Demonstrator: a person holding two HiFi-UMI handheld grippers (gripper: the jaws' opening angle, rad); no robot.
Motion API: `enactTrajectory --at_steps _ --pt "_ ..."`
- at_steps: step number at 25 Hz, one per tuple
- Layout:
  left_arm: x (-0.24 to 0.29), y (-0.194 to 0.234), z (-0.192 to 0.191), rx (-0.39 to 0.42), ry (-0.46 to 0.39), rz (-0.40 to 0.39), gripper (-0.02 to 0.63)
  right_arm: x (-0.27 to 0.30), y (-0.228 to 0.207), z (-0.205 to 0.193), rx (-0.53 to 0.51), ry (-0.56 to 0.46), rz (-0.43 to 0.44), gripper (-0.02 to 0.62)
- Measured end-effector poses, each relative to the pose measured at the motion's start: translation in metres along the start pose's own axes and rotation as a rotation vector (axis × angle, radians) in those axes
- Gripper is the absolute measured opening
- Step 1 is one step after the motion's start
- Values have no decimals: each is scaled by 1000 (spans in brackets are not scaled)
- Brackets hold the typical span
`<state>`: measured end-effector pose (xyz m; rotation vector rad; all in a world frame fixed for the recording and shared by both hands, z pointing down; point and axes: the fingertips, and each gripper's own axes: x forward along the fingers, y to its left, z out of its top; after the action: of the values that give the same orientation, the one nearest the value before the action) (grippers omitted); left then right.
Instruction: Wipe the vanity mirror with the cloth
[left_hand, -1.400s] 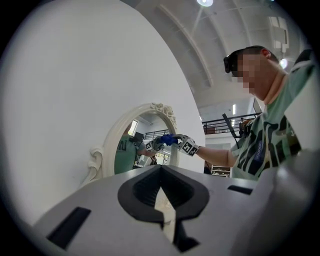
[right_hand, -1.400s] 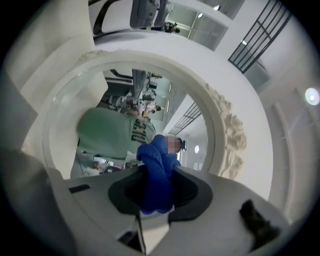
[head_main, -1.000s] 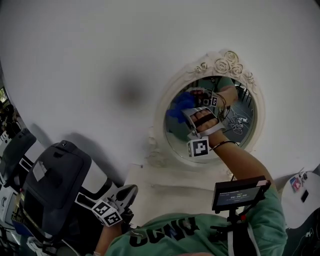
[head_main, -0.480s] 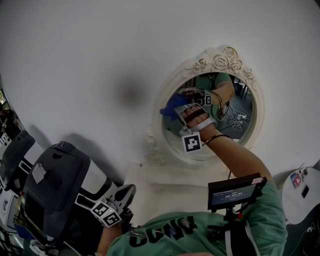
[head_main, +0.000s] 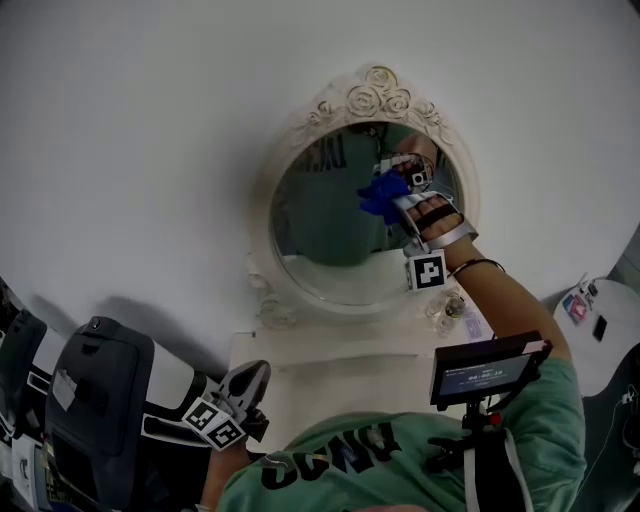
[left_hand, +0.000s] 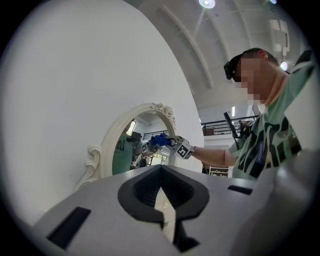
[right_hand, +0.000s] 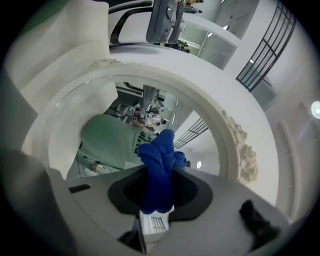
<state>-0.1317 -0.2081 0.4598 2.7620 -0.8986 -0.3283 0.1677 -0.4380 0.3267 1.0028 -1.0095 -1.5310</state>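
Though mid-wipe by the look of it, hard to say how much is done: right gripper (right_hand: 157, 186) pinching blue cloth (right_hand: 159, 157) at upper right of mirror (head_main: 325, 235), remaining glass probably left; left gripper (head_main: 246, 386) low, well apart, jaws pressed together, empty

White tabletop (head_main: 330, 375), vanity mirror (head_main: 320, 235) upright at its back — sm. clear item (head_main: 447, 307) by frame's rt base

Left tongs (left_hand: 162, 210) low in the foreground, jaws together, nothing between. Beyond, oval white-framed vanity mirror (left_hand: 124, 150) on a white wall. Blue cloth (left_hand: 158, 140) pinched in right tongs (left_hand: 166, 142), up at the glass.
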Motion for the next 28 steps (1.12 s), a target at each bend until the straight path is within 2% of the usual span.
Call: enactTrajectory --at_steps 4,7,10,15,18,23,28 --pt "13 -7 -4 -7 11 -35 6 -20 15 -71 -5 136 26 94" --pt "18 -9 -6 -9 19 -45 6 -30 25 -107 13 212 41 94" --pt "19 -11 -6 -6 24 -49 6 -33 28 -119 22 236 45 94" --pt "12 -12 -3 -1 16 -32 6 -34 24 -111 64 258 74 94" --pt "2 -8 -4 -8 12 -7 6 -32 9 -68 76 158 59 94" --pt "-17 -4 -3 -18 -2 33 6 -7 -25 60 81 -92 -9 94" --pt "-43 4 1 -14 -23 100 6 22 -39 175 65 -272 -27 94"
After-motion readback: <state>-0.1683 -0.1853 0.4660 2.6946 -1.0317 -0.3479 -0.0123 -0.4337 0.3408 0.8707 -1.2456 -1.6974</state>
